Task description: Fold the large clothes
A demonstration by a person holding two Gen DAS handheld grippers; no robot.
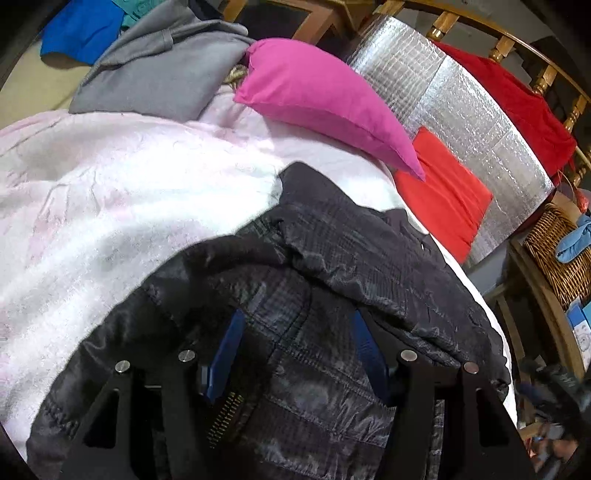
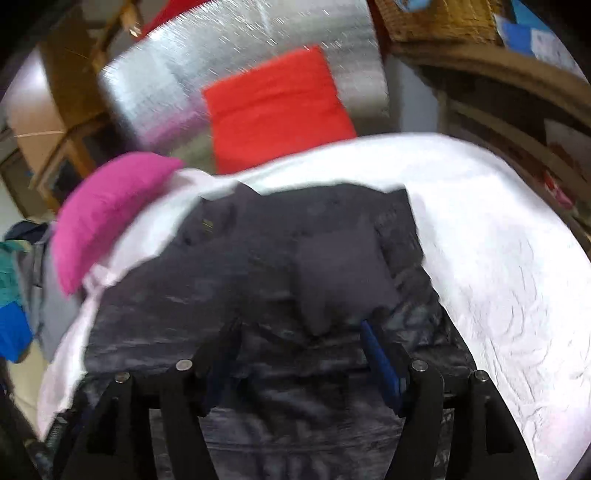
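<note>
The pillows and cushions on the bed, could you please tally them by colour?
Pink pillow: 1
Red cushion: 1
Total: 2

Bedding and garments, counted by kind

1 dark quilted jacket [image 1: 332, 266] [image 2: 280, 258]; 1 white bed cover [image 1: 129, 206] [image 2: 498, 258]; 1 pink pillow [image 1: 317, 96] [image 2: 107, 210]; 1 orange-red cushion [image 1: 443, 188] [image 2: 273, 107]; 1 silver foil panel [image 1: 461, 110] [image 2: 207, 74]; 1 grey garment [image 1: 162, 74]; 1 blue garment [image 1: 81, 33]; 1 red cloth [image 1: 517, 103] on the wooden rail; 1 wicker basket [image 1: 550, 251]; 2 grippers, 1 left gripper [image 1: 297, 350], 1 right gripper [image 2: 299, 354].
</note>
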